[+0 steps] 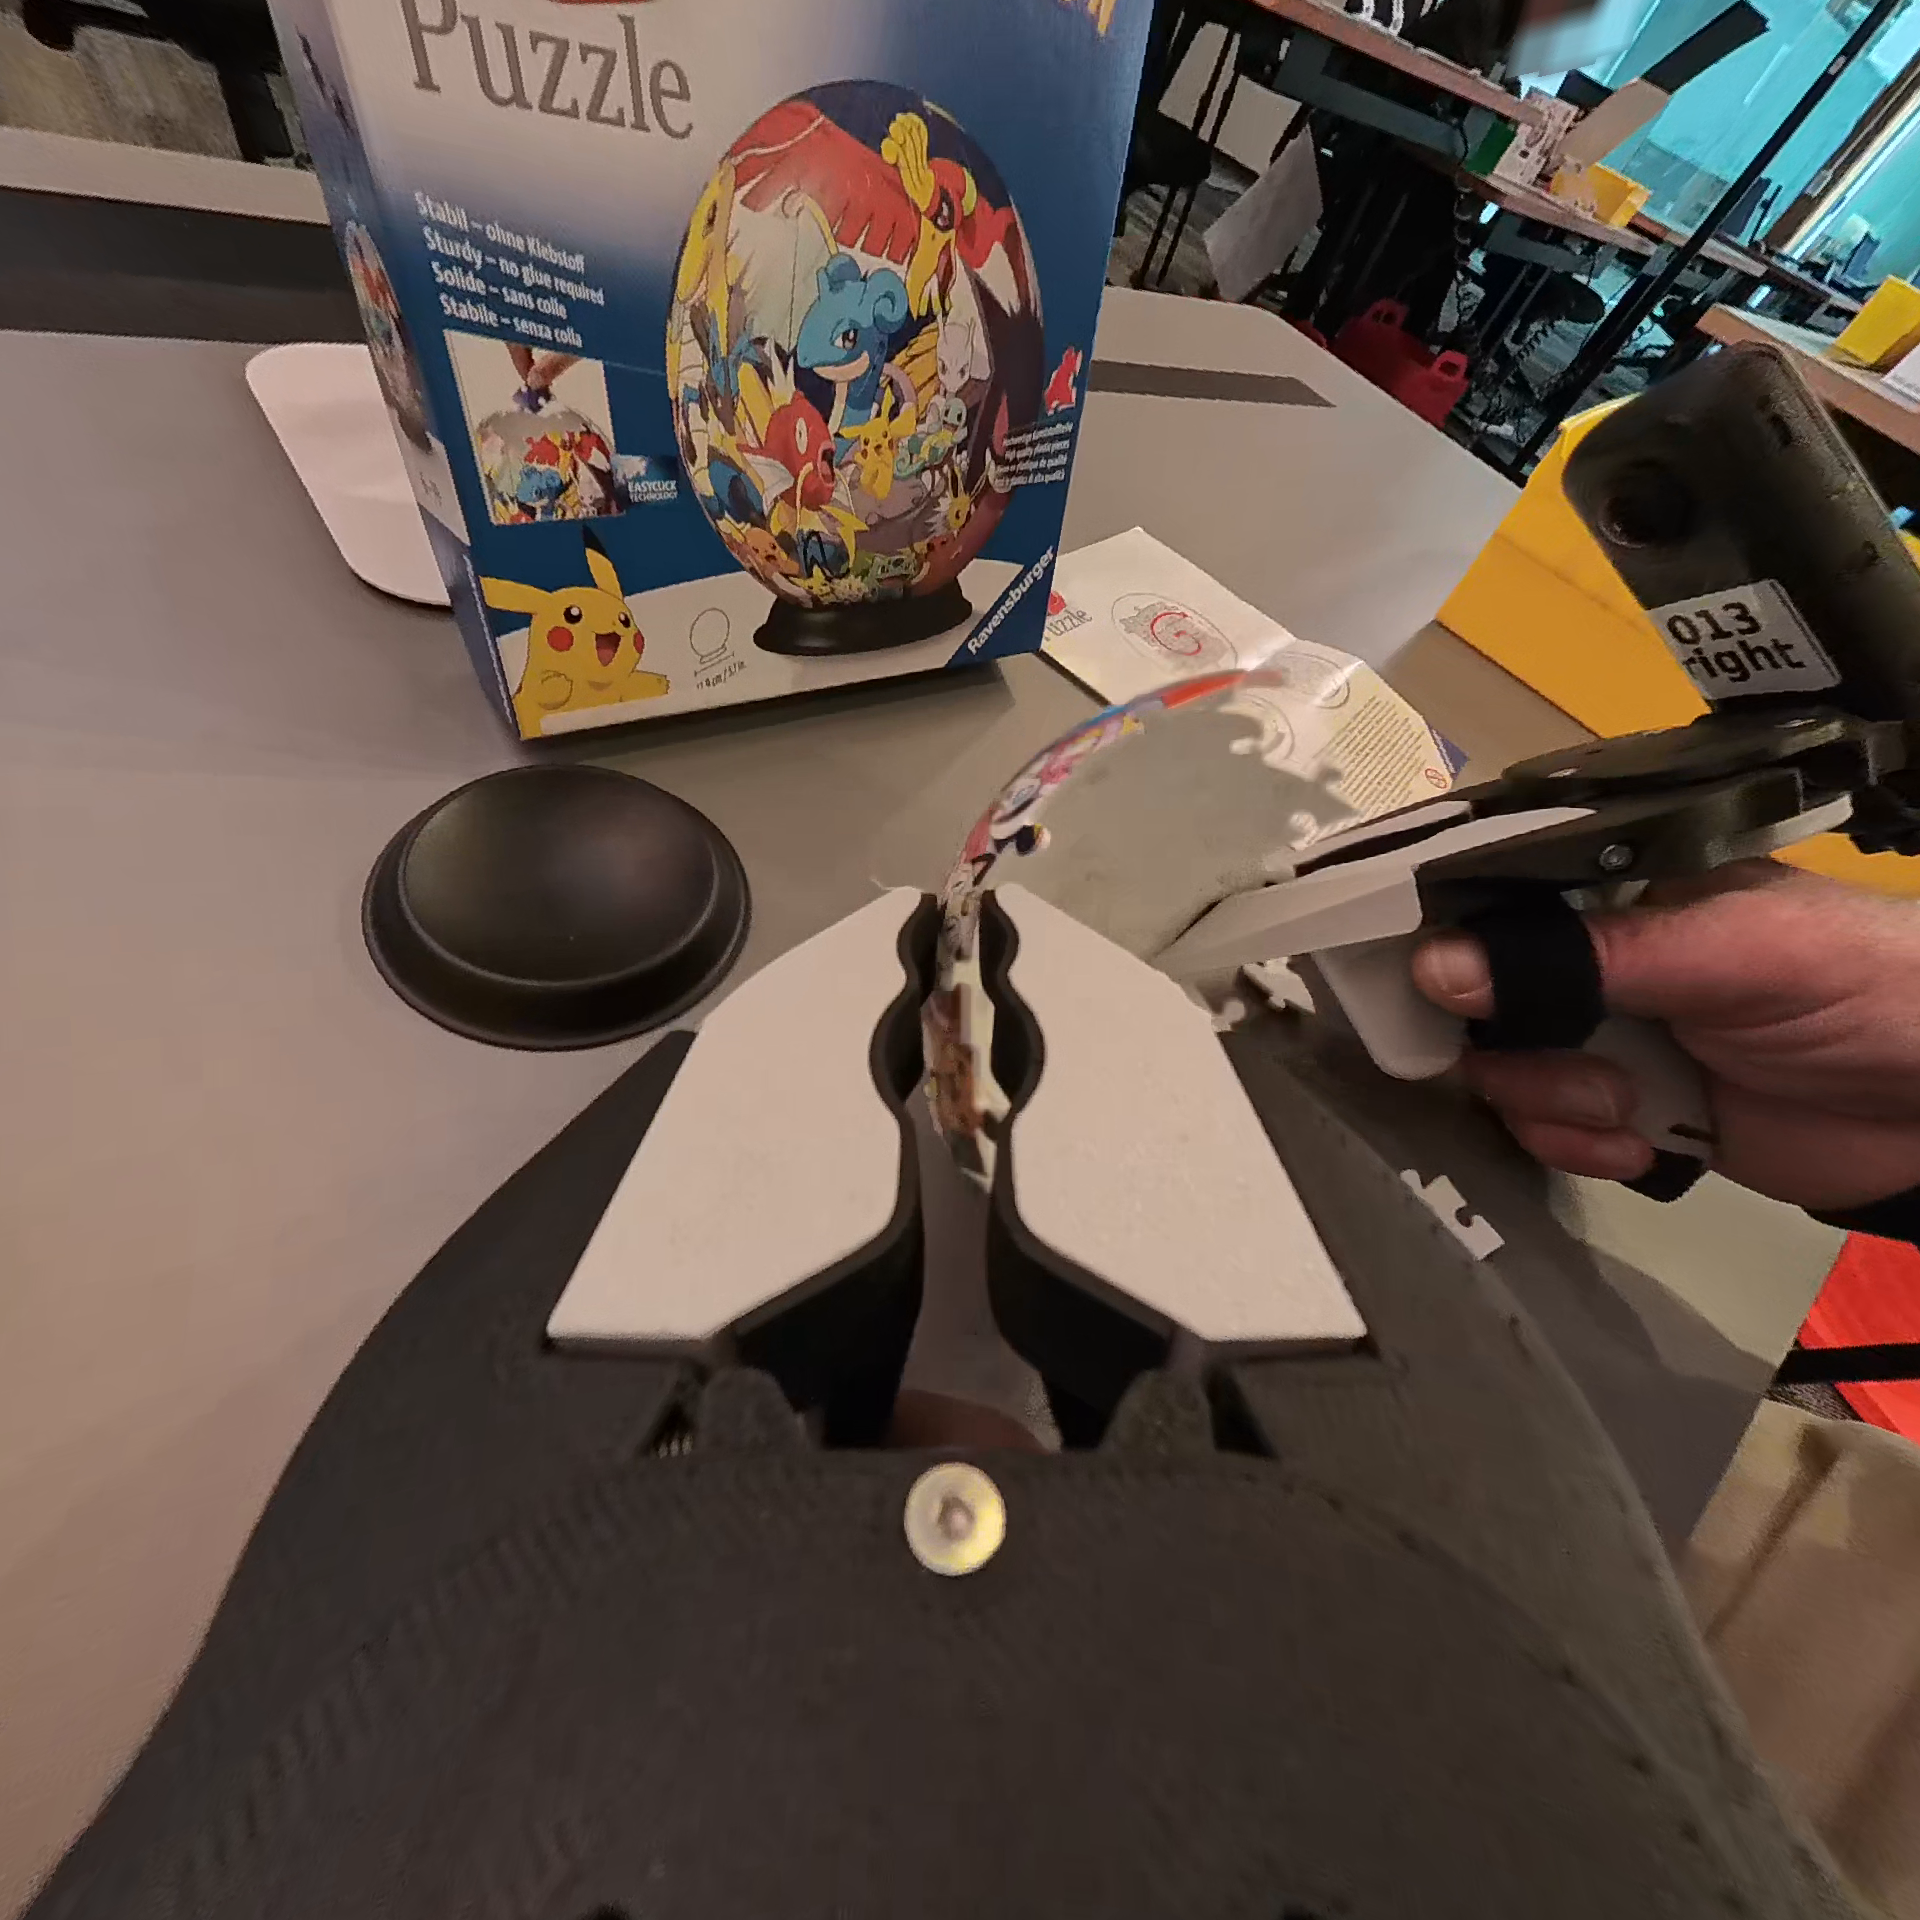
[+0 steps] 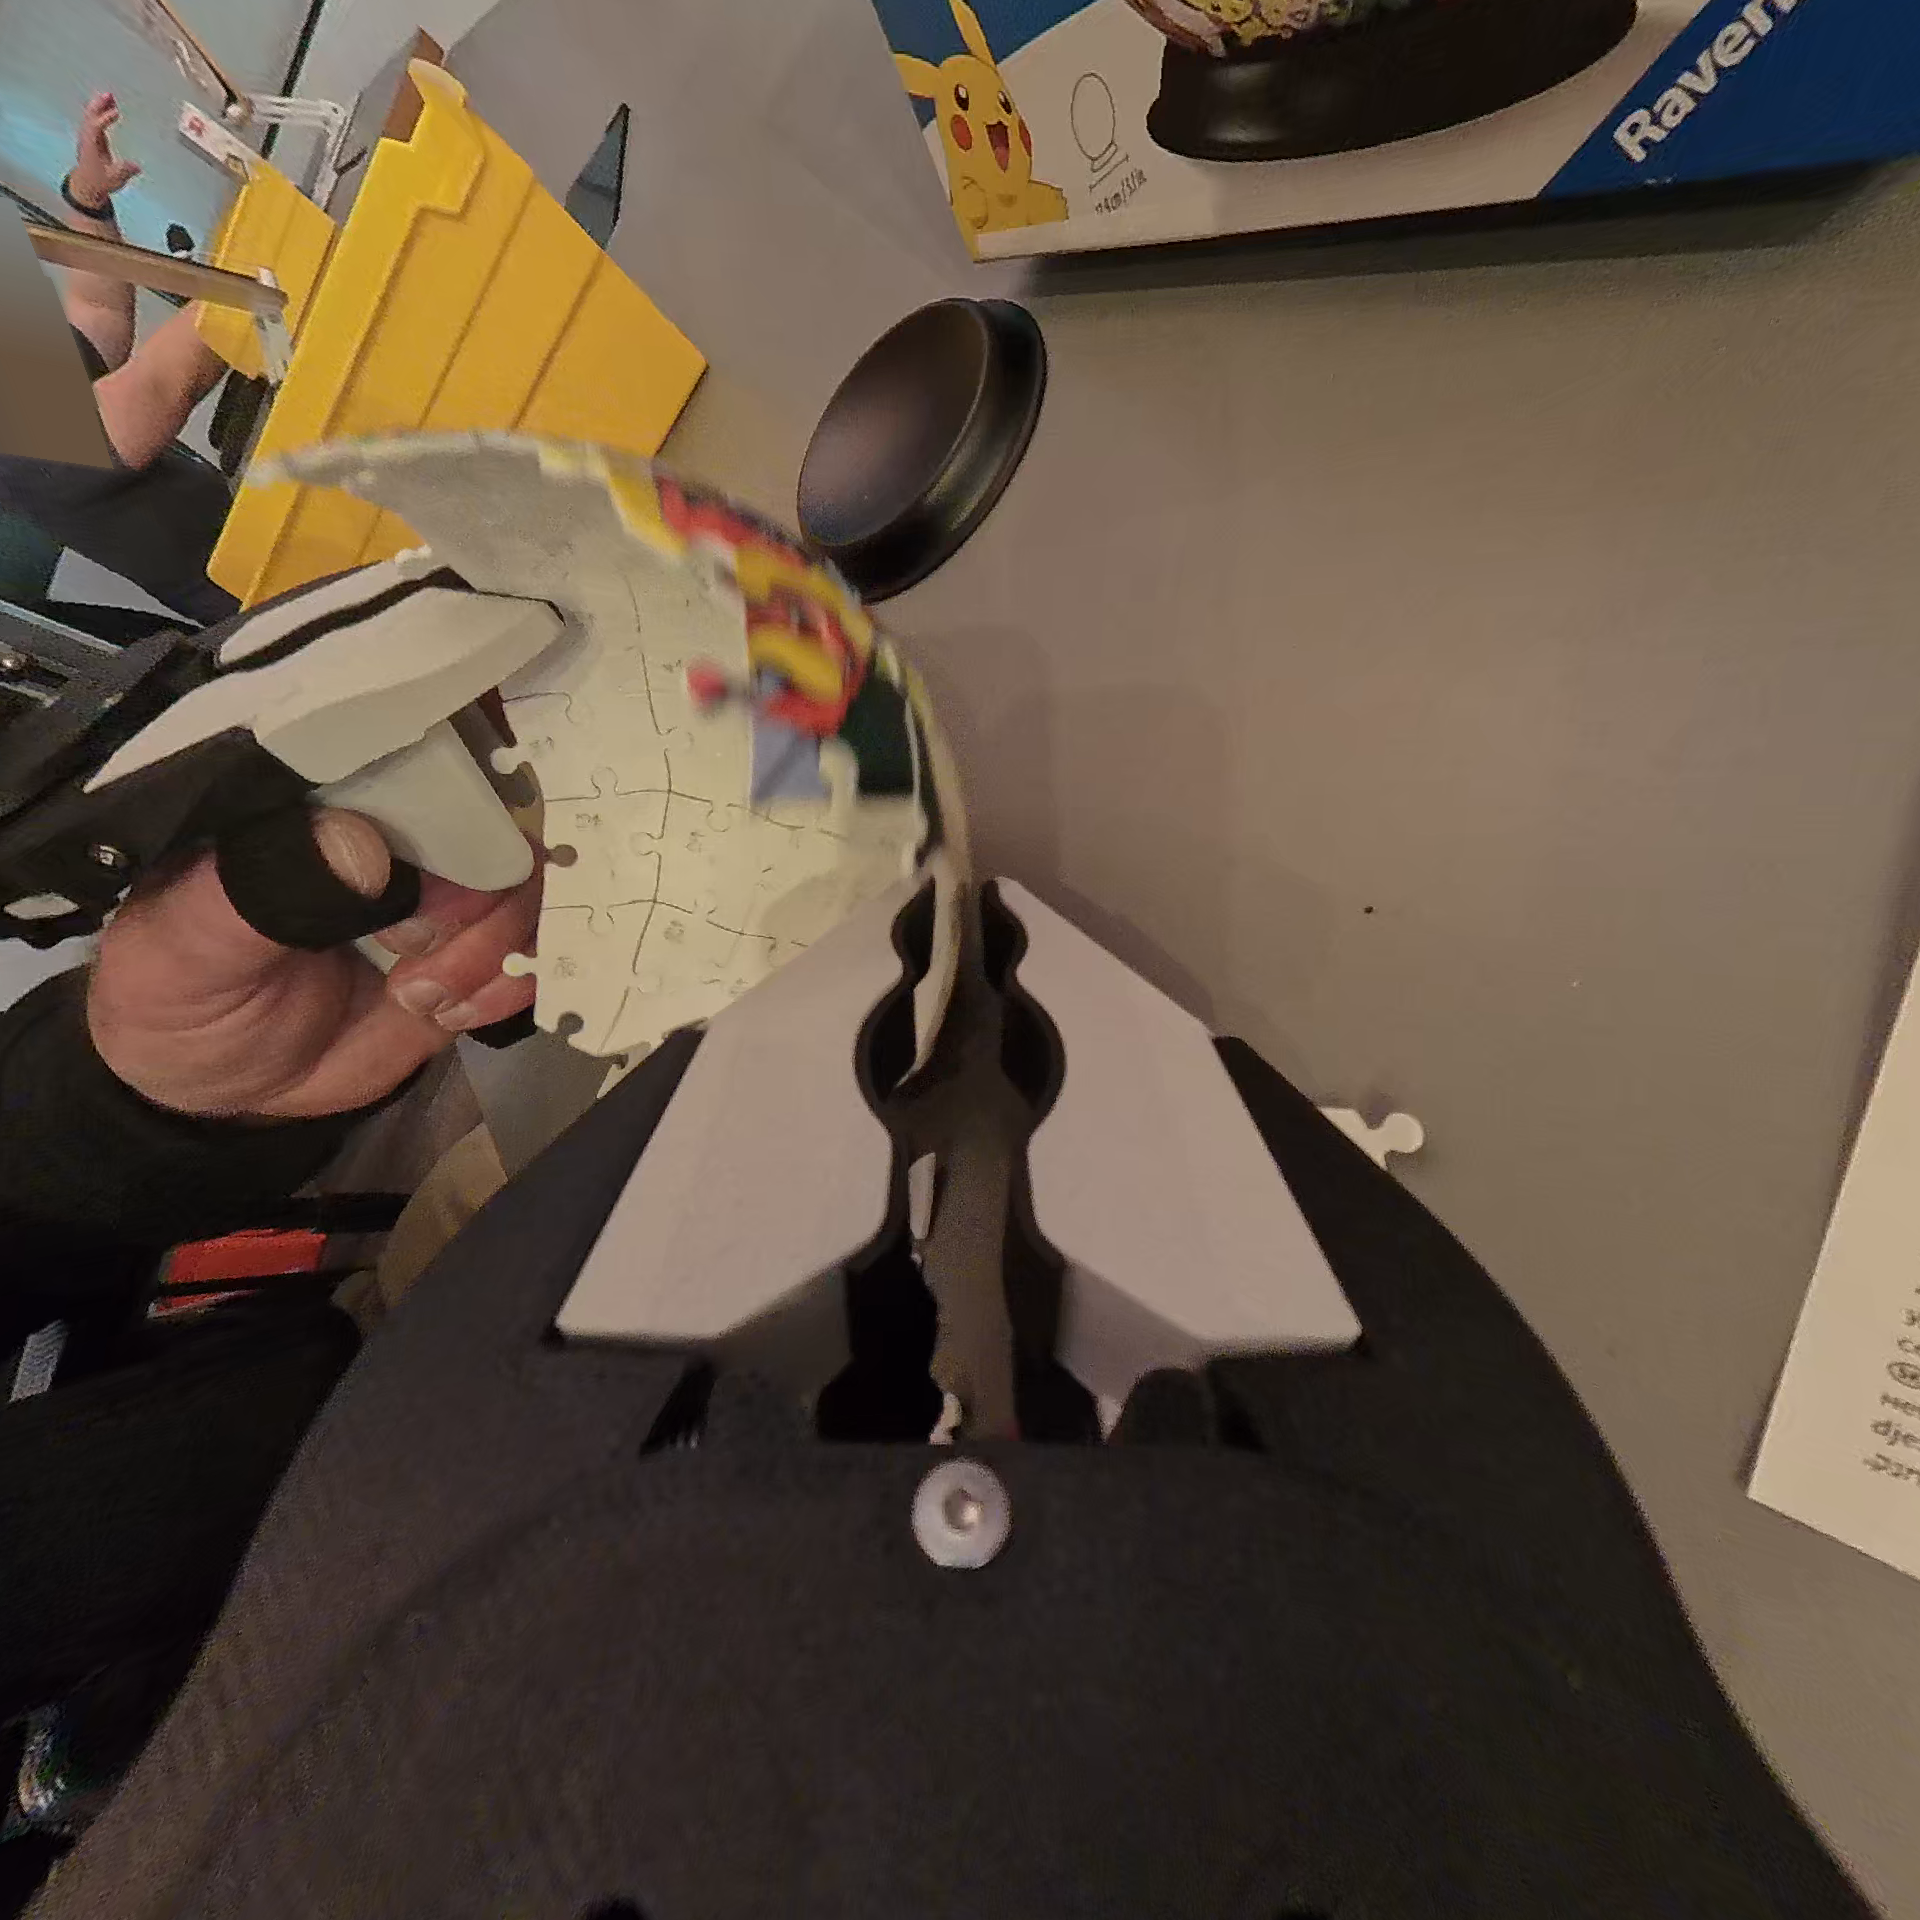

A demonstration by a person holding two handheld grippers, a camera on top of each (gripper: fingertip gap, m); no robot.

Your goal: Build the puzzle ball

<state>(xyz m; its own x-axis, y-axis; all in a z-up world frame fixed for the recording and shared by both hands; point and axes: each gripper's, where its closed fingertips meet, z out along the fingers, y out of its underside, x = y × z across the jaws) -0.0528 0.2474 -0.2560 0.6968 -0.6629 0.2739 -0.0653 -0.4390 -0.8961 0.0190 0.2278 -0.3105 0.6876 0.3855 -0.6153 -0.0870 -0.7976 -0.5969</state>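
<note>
plastic, curved and only partly built: puzzle ball shell (image 1: 1132, 821), printed outside, plain pale inside, jigsaw seams showing on the inner face in the right wrist view (image 2: 665, 831). held off the grey surface (image 1: 208, 1039), between the two grippers. edge of the shell pinched in the left gripper (image 1: 961, 997), white fingers (image 1: 769, 1122) drawn narrow on the printed rim. opposite edge caught the same way in the right gripper (image 2: 951, 997), fingers (image 2: 1143, 1143) close together with the thin rim running down the slot between them. seen from the left wrist view, right gripper (image 1: 1236, 914) coming in from the right, a hand (image 1: 1662, 1039) wrapped round its handle, a black strap over one finger. seen from the right wrist view, left gripper (image 2: 499, 686) reaching in from the left, its hand (image 2: 291, 987) below.

just left of the shell, on the surface: black round stand (image 1: 556, 904), dished top up, untouched. beyond it, upright at the far side: blue puzzle box (image 1: 727, 343) with a picture of the finished ball. right of the box, flat on the surface: folded paper leaflet (image 1: 1195, 623). loose white puzzle piece (image 2: 1371, 1132) lying near the right gripper. yellow bin (image 1: 1558, 603) at the far right edge. white flat sheet (image 1: 343, 468) partly behind the box on the left. more tables and clutter in the room beyond, too blurred to tell apart.
</note>
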